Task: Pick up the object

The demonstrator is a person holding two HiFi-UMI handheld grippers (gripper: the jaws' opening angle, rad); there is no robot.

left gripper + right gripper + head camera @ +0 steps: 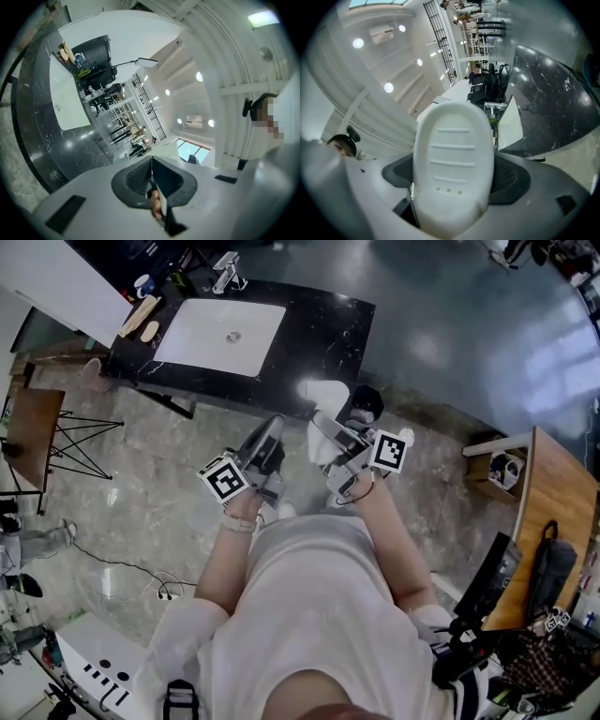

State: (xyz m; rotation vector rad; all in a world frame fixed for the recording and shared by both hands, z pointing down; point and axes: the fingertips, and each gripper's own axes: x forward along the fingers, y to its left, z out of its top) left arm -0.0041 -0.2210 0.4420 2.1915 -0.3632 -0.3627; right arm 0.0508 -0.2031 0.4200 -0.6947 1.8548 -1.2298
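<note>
Object (pixel 453 140) is filling the right view. My right tool (pixel 457 180) is gripping its lower end, holding it off the bench (pixel 328 324) and above the floor. My left tool (pixel 152 180) is sitting clenched and empty. Risk: the smooth shell is overhanging the pads, so any tilt or slackening could be letting it pivot out and drop.

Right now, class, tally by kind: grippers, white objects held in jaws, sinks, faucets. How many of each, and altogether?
Grippers: 2 (left gripper, right gripper)
White object, held in the right gripper's jaws: 1
Sink: 1
Faucet: 1
Total: 5
</note>
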